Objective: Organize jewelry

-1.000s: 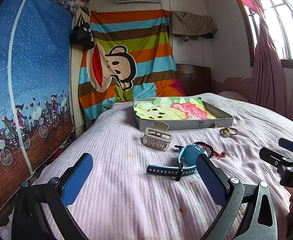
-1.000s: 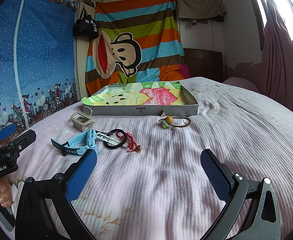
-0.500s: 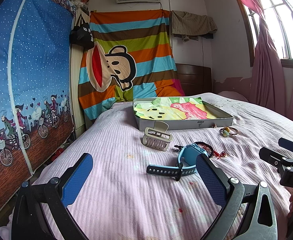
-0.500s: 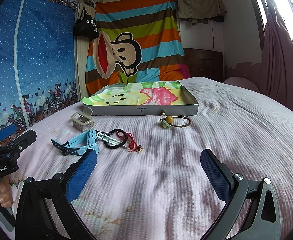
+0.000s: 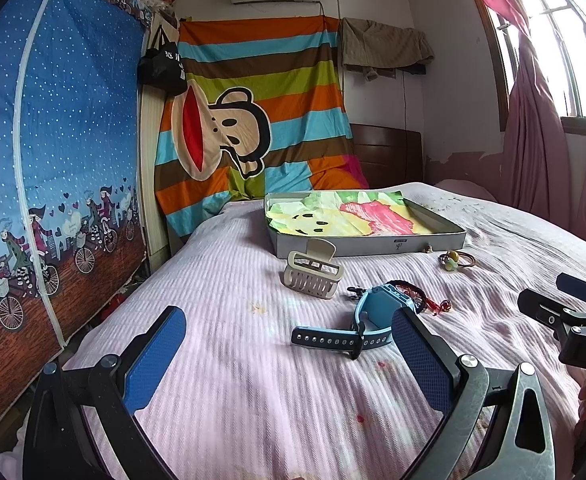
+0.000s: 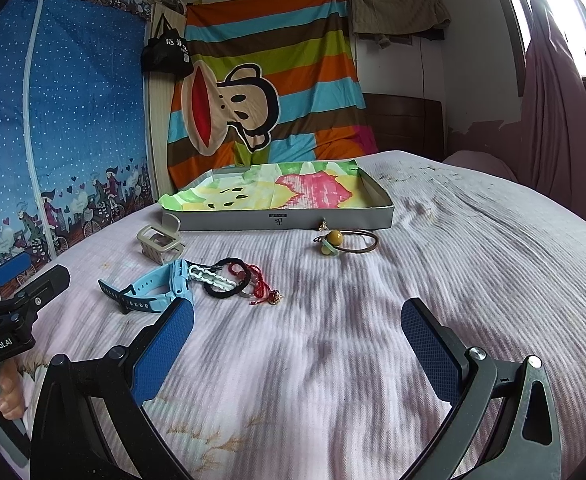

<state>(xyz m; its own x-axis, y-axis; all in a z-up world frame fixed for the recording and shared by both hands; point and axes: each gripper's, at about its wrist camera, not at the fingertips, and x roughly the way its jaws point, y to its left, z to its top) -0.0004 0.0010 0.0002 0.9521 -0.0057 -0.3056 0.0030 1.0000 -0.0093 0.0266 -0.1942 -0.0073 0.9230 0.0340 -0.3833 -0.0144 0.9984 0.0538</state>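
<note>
1. L gripper [image 5: 287,354]: jaws spread wide, nothing between the blue pads [image 5: 155,354], hovering low over the pink bedspread [image 5: 229,280].
2. R gripper [image 6: 297,350]: also wide apart, empty, over bare bedspread; its body shows at 3 o'clock in the L wrist view.
3. Blue watch [image 5: 367,320] lies just ahead of the L gripper's R pad, about 1 o'clock, dark strap end pointing to 9.
4. Black hair tie [image 6: 229,278] w/ red cord bracelet [image 6: 259,280] touch the watch on its 3 o'clock side.
5. Beige claw clip [image 5: 312,274] sits at 12 from the watch, near the tray's front wall.
6. Brown bangle w/ yellow bead [image 6: 347,240] lies just before the tray, toward its R corner.
7. Gray tray [image 5: 373,246], lined w/ bright paper, holds no jewelry; farthest out, at 12.
</note>
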